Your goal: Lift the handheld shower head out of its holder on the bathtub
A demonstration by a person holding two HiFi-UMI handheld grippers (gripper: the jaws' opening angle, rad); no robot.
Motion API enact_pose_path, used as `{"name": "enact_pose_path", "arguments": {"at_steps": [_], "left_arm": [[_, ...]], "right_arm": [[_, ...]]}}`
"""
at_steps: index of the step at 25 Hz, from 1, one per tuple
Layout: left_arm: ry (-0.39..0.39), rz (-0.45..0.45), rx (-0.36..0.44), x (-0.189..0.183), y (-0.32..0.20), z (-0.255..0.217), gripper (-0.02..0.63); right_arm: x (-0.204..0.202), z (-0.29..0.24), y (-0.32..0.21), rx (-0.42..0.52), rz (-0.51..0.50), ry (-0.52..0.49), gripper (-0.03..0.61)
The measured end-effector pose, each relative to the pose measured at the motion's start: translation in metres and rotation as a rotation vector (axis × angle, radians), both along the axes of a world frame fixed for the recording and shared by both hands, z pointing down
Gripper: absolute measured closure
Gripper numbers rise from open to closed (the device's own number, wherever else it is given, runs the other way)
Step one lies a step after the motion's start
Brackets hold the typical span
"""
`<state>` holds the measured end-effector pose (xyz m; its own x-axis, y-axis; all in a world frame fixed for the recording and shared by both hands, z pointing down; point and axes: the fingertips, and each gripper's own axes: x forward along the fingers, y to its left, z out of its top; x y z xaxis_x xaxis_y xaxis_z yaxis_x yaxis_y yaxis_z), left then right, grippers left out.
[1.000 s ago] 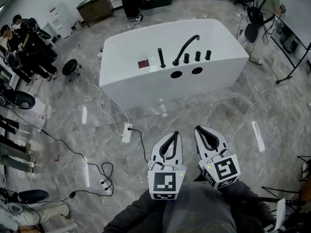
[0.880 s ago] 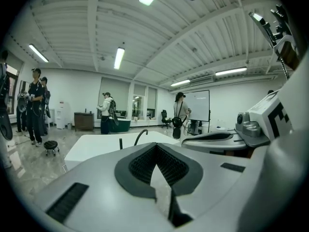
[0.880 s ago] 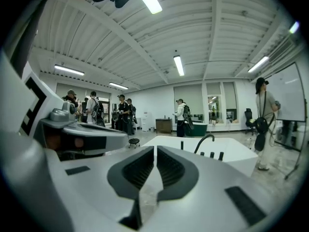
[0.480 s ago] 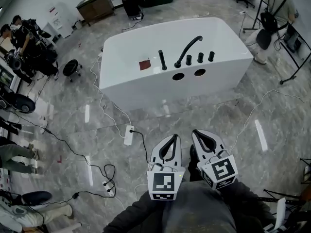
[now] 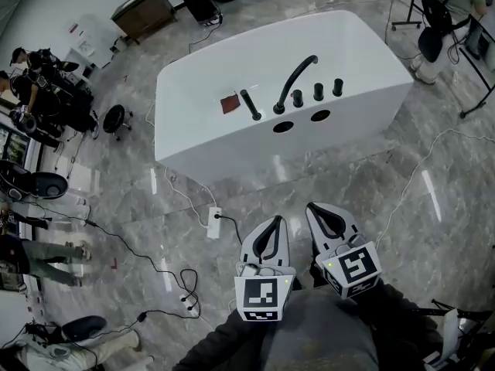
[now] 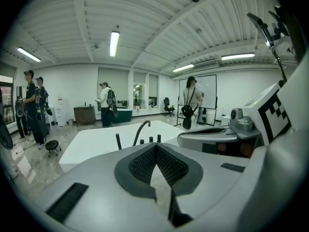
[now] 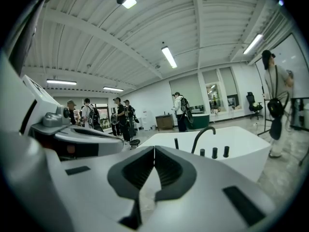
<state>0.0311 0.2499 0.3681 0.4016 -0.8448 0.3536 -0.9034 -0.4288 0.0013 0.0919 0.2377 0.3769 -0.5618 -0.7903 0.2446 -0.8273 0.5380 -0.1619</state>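
The white bathtub (image 5: 232, 134) stands ahead on the marble floor. On its near ledge the black handheld shower head (image 5: 250, 104) rises as a slim stick from its holder, left of the curved black faucet (image 5: 296, 79) and three black knobs (image 5: 318, 92). My left gripper (image 5: 271, 223) and right gripper (image 5: 320, 209) are side by side well short of the tub, both shut and empty. The shower head (image 6: 118, 141) shows above the left gripper (image 6: 155, 146) in the left gripper view. In the right gripper view the shower head (image 7: 176, 143) shows beyond the right gripper (image 7: 154, 150).
A power strip (image 5: 214, 222) and trailing cables (image 5: 174, 273) lie on the floor between me and the tub. People (image 5: 35, 91) and a black stool (image 5: 114, 117) are at the left. Another person (image 5: 433, 22) and stand legs are at the far right. A red square (image 5: 230, 103) lies on the tub ledge.
The floor and power strip have slid down the head view as I moved toward the tub. Both grippers came along, still shut and empty.
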Motion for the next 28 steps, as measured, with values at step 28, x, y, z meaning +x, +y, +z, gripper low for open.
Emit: {"name": "enact_pose_path", "arguments": {"at_steps": [28], "left_arm": [[0.031, -0.124, -0.004, -0.028, -0.175, 0.010, 0.611]], "right_arm": [[-0.030, 0.014, -0.180, -0.016, -0.116, 0.012, 0.575]]}}
